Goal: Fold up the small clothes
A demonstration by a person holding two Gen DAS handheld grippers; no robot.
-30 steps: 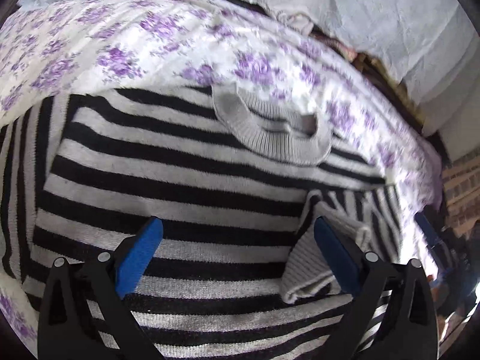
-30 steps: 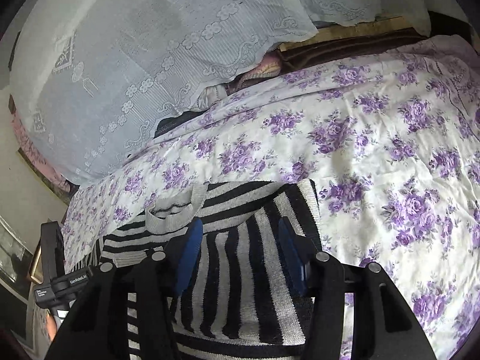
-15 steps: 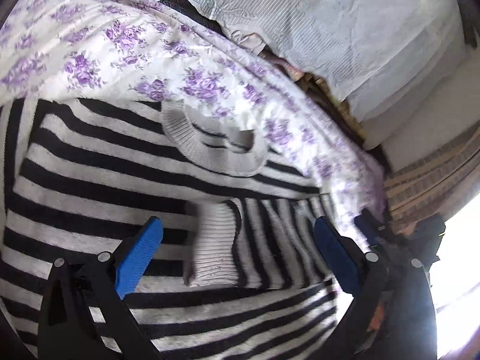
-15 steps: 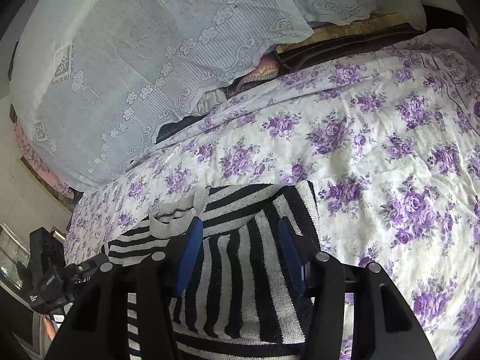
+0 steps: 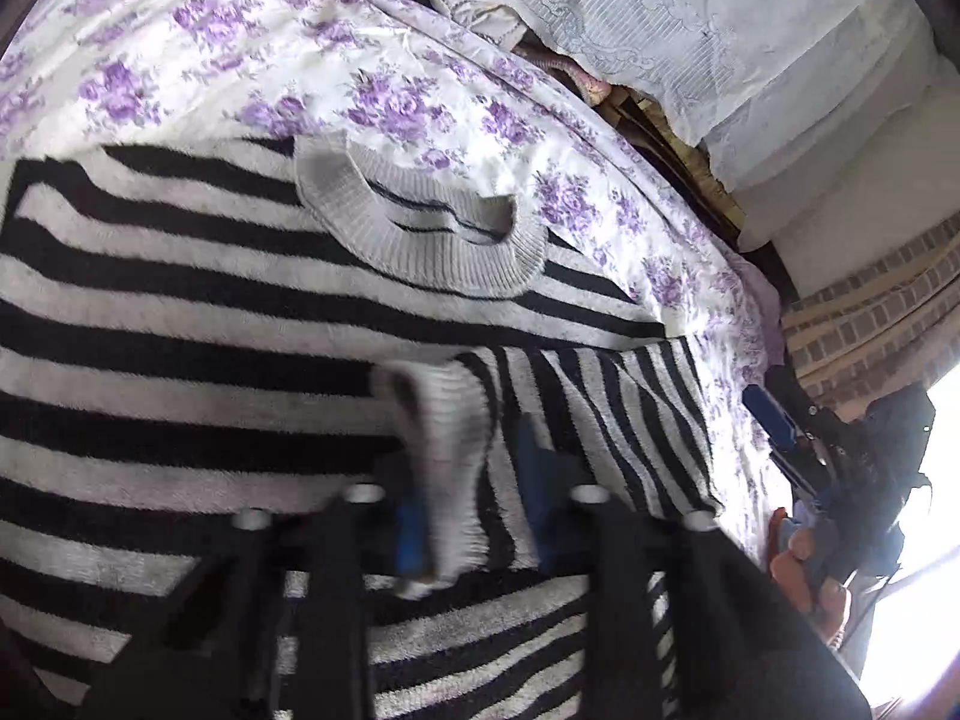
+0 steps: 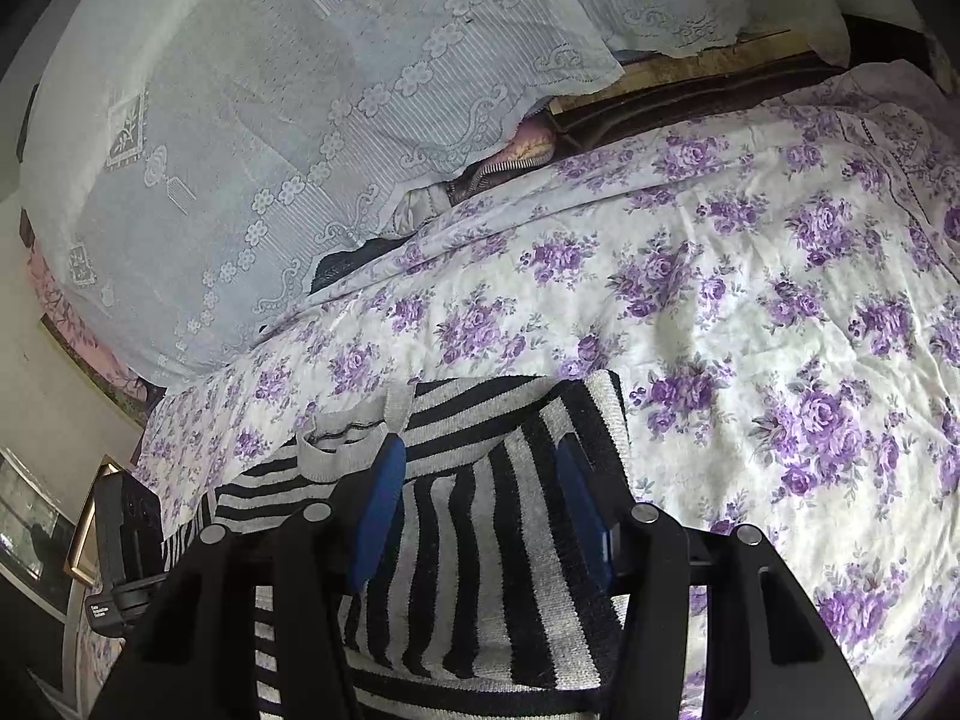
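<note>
A black-and-white striped sweater (image 5: 180,312) with a grey ribbed collar (image 5: 420,252) lies flat on a purple-flowered bedsheet (image 5: 252,54). One sleeve is folded across its body, the grey ribbed cuff (image 5: 450,450) lying on the stripes. My left gripper (image 5: 474,510) has its jaws narrowed around this cuff; blur hides whether they grip it. In the right wrist view the sweater (image 6: 468,570) lies under my right gripper (image 6: 474,492), whose blue pads stand apart over the folded sleeve.
A white lace cover (image 6: 252,138) drapes bedding piled at the bed's far side. The flowered sheet (image 6: 780,330) stretches right of the sweater. The right gripper (image 5: 780,432) shows at the bed's right edge in the left wrist view.
My left gripper's jaws have gone from wide open to narrow around the sleeve cuff. The right gripper has hardly moved and stays open.
</note>
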